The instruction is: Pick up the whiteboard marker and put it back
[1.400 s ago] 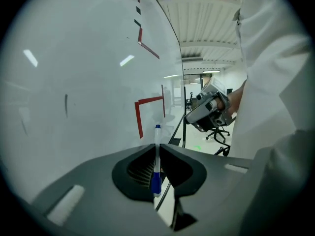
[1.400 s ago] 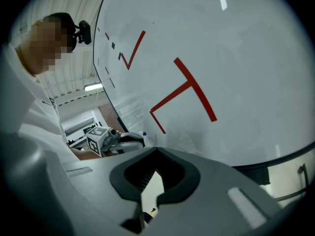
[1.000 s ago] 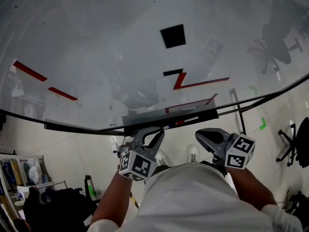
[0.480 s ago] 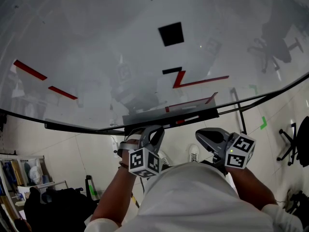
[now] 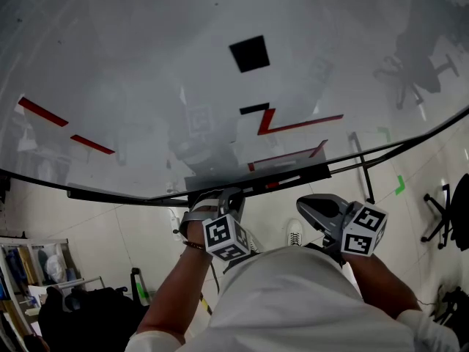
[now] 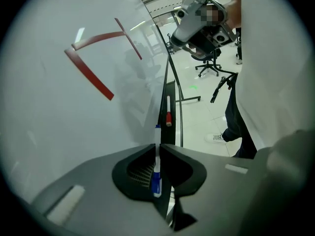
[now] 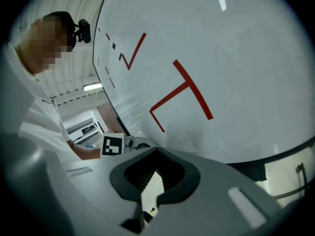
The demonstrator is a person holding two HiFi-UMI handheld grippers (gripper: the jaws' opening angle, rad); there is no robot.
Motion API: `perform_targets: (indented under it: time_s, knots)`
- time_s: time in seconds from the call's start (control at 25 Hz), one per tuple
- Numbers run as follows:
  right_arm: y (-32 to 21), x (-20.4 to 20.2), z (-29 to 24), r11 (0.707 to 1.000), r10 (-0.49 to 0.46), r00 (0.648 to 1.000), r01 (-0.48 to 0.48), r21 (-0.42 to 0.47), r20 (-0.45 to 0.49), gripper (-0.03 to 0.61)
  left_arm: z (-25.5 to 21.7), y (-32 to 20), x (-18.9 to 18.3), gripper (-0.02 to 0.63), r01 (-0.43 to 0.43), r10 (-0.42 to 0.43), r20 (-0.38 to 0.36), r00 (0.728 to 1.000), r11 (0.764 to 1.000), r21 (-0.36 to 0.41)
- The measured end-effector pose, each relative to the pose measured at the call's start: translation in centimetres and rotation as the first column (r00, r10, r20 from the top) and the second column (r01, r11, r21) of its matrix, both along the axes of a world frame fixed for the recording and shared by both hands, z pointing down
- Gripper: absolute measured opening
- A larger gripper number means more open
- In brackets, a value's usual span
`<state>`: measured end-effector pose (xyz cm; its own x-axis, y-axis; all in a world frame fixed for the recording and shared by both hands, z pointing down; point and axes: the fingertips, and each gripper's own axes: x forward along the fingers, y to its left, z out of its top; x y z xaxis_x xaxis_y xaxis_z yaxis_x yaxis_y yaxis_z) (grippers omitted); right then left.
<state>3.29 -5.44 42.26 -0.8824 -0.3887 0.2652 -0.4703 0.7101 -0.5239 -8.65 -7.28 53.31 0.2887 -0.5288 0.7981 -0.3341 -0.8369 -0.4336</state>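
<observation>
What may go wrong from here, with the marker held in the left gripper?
1. The left gripper pinches the marker only at its tips; it may twist or slip out.
2. The tray is narrow and already holds a red-capped marker; the held one may knock it or roll off.

Thin whiteboard marker, white body, blue band at the near end, small blue tip at the far end, pinched between the closed jaws of the left gripper, lying straight along the jaws, far end poking out past the jaw tips
</observation>
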Motion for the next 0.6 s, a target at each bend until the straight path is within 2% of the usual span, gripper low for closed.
perform_targets:
  time_s: [0.32,0.6]
  knots:
    - [0.1,0.1,0.1,1.0,0.003,1.0,-0.003,-0.001,0.006,0.002,2.3,-0.4,1.0,0.046,-0.039,0.042,0.079,0.996,0.999,-0.031]
    - [0.1,0.1,0.3,1.0,0.003,1.0,-0.003,-0.004,0.006,0.002,4.4,-0.9,0.5,0.046,-0.023,0.034,0.153,0.988,0.997,-0.072]
